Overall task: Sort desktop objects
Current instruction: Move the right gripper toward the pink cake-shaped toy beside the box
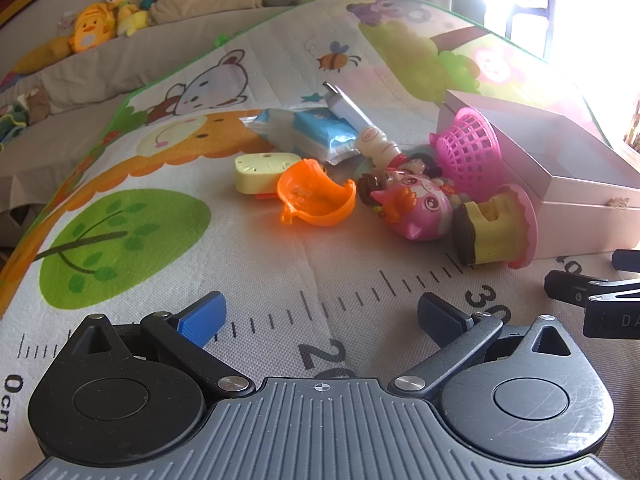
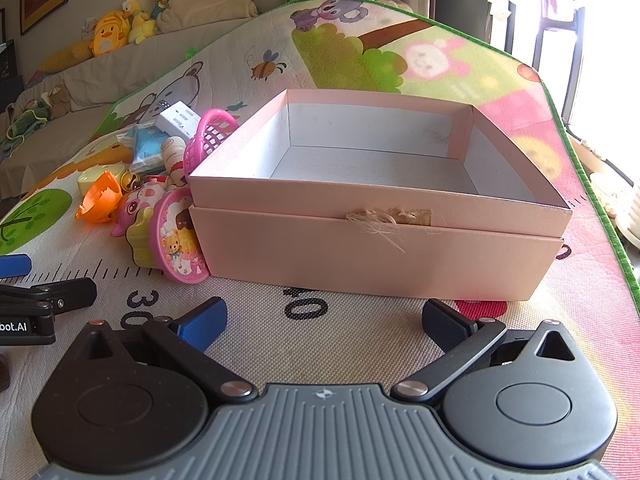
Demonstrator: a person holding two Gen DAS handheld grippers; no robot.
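Note:
A pile of small toys lies on the play mat left of an open pink box, which looks empty. The pile holds an orange cup, a pink cat toy, a cupcake toy, a pink basket, a blue tissue pack, a pale yellow case, a small bottle and a white charger. My left gripper is open and empty, low over the mat in front of the pile. My right gripper is open and empty in front of the box.
The cartoon play mat has a printed ruler along its near side. A sofa with plush toys runs behind the mat. Bright windows are at the right. The box also shows in the left wrist view.

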